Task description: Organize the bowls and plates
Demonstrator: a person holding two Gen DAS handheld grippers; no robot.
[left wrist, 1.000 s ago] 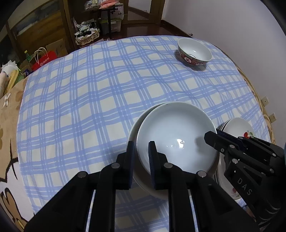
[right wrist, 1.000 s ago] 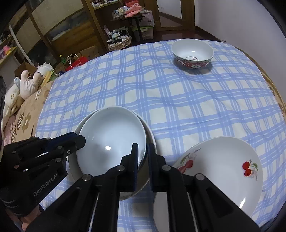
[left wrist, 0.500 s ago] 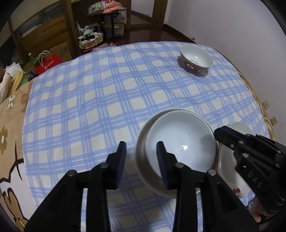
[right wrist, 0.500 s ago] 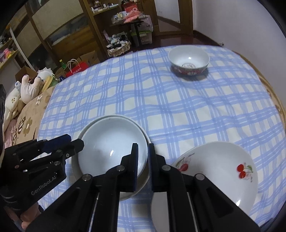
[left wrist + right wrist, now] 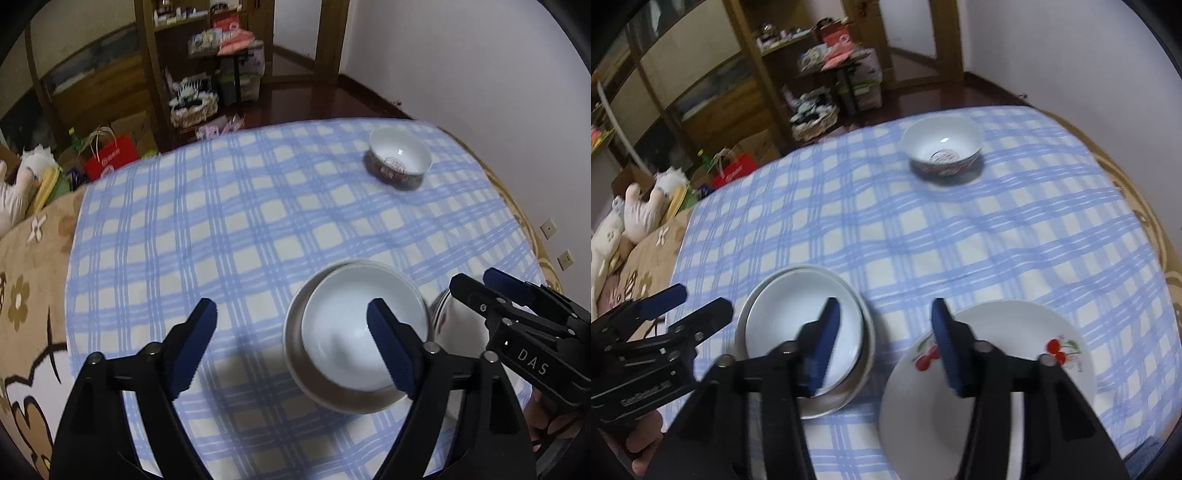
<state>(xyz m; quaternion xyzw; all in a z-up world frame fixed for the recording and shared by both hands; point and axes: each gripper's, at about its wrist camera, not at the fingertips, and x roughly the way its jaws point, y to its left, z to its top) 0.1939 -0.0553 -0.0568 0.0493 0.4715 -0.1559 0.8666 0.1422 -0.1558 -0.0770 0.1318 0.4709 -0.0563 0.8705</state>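
Bowls were stacked at 5 o'clock, both tongs spread empty; the patterned bowl at 1 o'clock was judged next.

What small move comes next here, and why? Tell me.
Probably bring the right gripper down onto the near rim of the cherry plate. Both grippers are open and hold nothing, with the left gripper hanging above the cloth. The two white bowls already sit nested, while the cherry plate lies alone beside them and the patterned bowl stands far across the checked cloth.
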